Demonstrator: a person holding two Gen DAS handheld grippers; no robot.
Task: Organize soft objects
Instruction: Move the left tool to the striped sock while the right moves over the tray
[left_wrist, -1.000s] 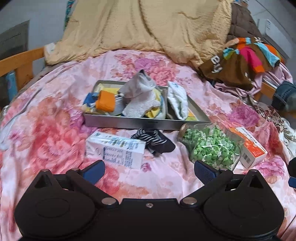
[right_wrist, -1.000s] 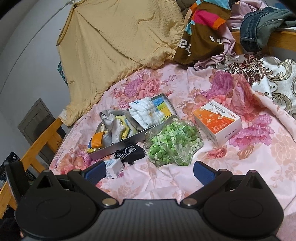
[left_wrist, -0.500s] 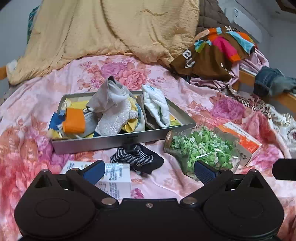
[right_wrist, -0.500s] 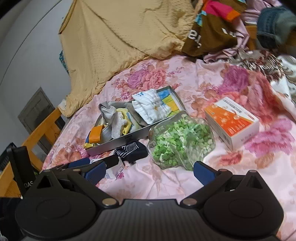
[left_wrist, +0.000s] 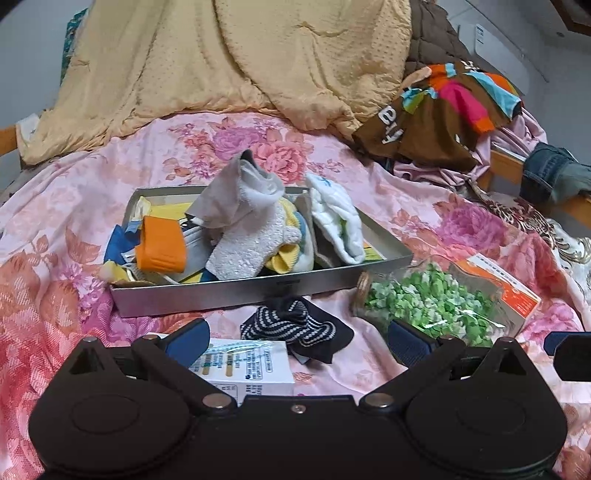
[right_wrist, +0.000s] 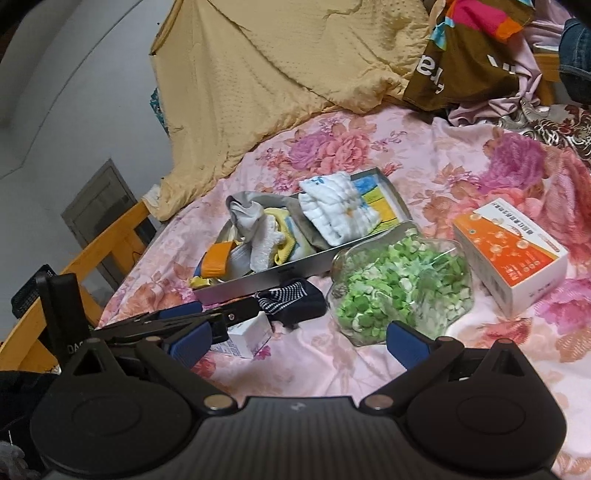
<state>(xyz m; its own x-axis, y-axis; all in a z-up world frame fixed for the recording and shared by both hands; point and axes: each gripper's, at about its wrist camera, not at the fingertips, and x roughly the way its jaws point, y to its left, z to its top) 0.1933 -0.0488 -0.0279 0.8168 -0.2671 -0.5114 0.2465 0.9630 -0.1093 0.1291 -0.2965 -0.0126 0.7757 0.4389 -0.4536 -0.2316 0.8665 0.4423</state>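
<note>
Nearest the left gripper (left_wrist: 297, 341), its blue-padded fingers (left_wrist: 188, 338) stand wide apart and hold nothing; they frame the striped sock (left_wrist: 295, 326), which lies loose on the pink floral bedspread (left_wrist: 55, 258) just in front of the metal tray (left_wrist: 258, 290) — the one soft thing not yet gathered, so the wide spread reads as an approach to take it. A white carton (left_wrist: 251, 371) sits partly under the left finger, just beside the sock on the side away from the tray, and may get in the way of a clean pinch. The right gripper (right_wrist: 297, 339) likewise has its fingers spread wide with nothing between them, hanging over the bedspread in front of the tray, apparently waiting. To the right of the tray's front wall, touching or nearly so, lies a clear container of green pieces (right_wrist: 400, 286), and beyond that an orange and white box (right_wrist: 511, 254) — hard goods, probably kept out of the tray for that reason. Inside the tray the soft things are piled: a grey and white sock (left_wrist: 245, 229) heaped in the middle, a folded white cloth (left_wrist: 338, 221) at the right end, an orange piece (left_wrist: 160, 243) at the left. Behind the tray a tan quilt (left_wrist: 240, 59) is bunched up, with a brown multicoloured garment (left_wrist: 439, 110) to its right.
</note>
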